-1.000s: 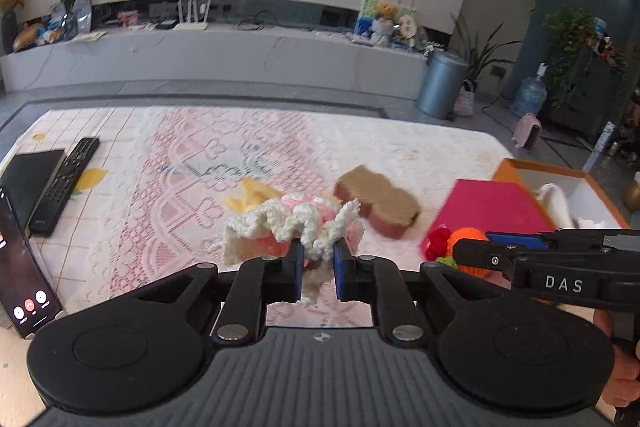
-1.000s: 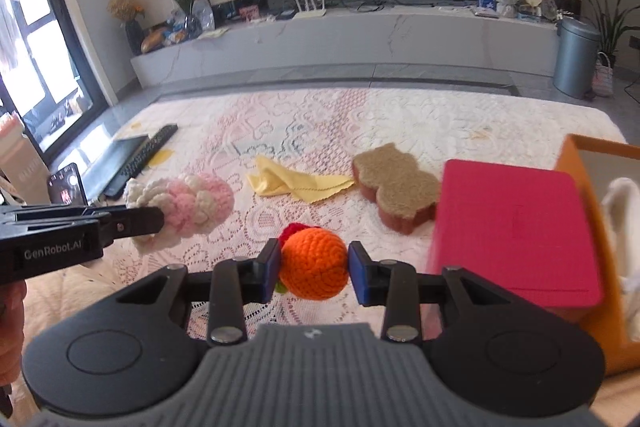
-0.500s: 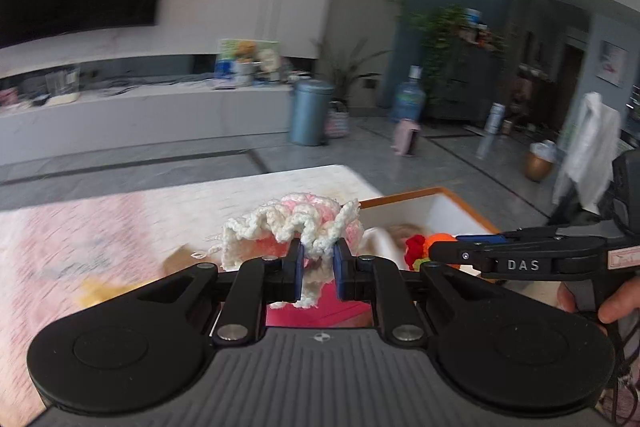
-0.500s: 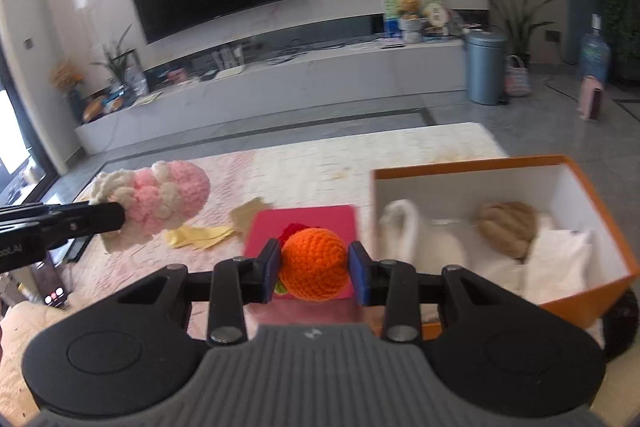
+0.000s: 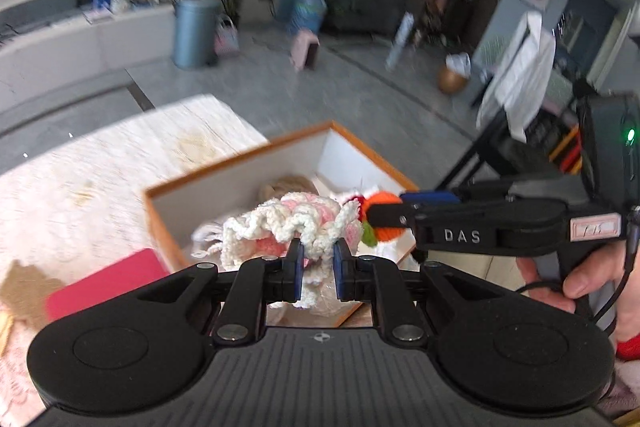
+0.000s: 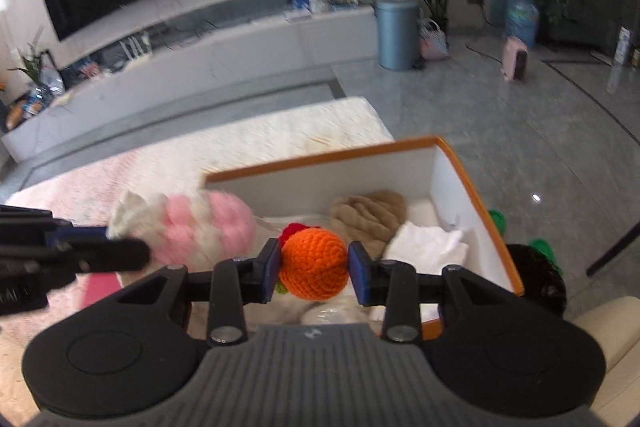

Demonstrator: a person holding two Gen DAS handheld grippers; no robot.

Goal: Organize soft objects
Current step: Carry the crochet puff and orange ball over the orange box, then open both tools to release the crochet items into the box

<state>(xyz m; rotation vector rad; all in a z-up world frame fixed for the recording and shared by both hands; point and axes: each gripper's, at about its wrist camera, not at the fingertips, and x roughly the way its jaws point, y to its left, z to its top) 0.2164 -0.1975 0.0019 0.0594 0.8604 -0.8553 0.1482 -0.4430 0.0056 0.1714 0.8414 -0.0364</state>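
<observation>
Soft toys: my left gripper (image 5: pixel 316 269) pinches the pink-white crochet piece (image 5: pixel 288 227), my right gripper (image 6: pixel 313 265) clamps the orange ball (image 6: pixel 314 263); both hover over the orange box (image 6: pixel 460 171), already part-filled, release pending.

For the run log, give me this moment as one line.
left gripper: shut on pink-white crochet toy | right gripper: shut on orange crochet ball | both over orange box | not released
</observation>
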